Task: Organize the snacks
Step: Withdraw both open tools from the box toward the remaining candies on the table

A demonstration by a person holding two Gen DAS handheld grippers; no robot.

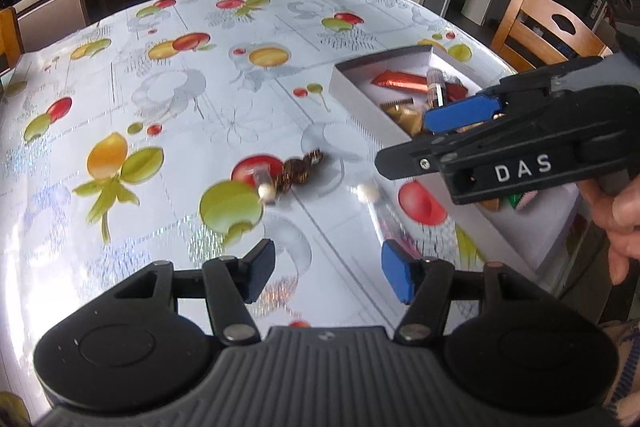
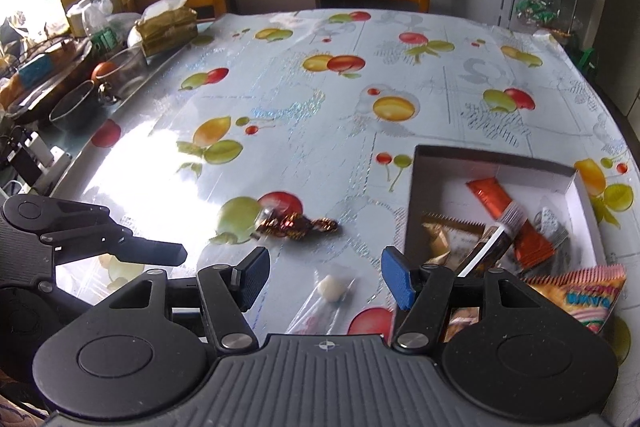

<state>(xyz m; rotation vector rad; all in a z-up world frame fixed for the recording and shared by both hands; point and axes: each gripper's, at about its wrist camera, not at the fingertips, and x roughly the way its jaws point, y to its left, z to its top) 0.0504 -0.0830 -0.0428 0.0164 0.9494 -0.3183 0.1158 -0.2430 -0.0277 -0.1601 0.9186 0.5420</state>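
The left gripper (image 1: 328,277), black with blue ribbed pads, hangs open and empty over the glossy fruit-print tabletop (image 1: 160,99). Beside it the right gripper (image 2: 325,279), marked "DAS" on its side, is tilted downward, jaws parted with nothing between the pads. Below lies a clear wrapper with a white sweet (image 2: 331,289); further in sits a brown foil candy (image 2: 298,224). A white cardboard box (image 2: 412,203) near the right edge holds an orange foil bar (image 2: 496,197) and other snacks.
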